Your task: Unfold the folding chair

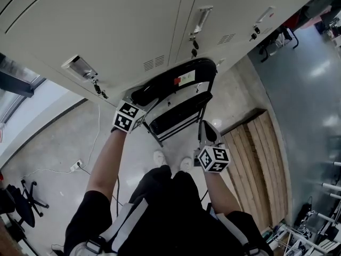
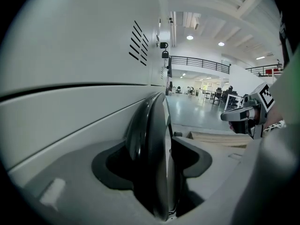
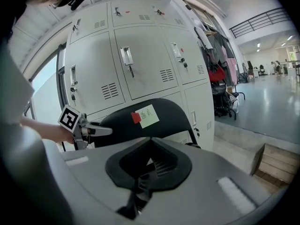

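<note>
A black folding chair (image 1: 178, 97) leans folded against the lockers, and a red and white sticker (image 3: 143, 117) sits on its backrest. My left gripper (image 1: 145, 103) is at the left end of the backrest. Its jaws stand wide open with the backrest's edge (image 2: 152, 139) between them, and I see gaps on both sides. To the right of the seat my right gripper (image 1: 205, 129) hangs shut and empty, clear of the chair. In the right gripper view the shut jaws (image 3: 149, 161) point at the backrest (image 3: 140, 125), and the left gripper (image 3: 89, 130) shows at its left end.
Grey lockers (image 1: 133, 31) stand right behind the chair. A wooden pallet (image 1: 256, 159) lies on the floor to the right. A cable and socket (image 1: 77, 165) and an office chair (image 1: 24, 201) are at the left. The person's shoes (image 1: 159, 157) are just before the chair.
</note>
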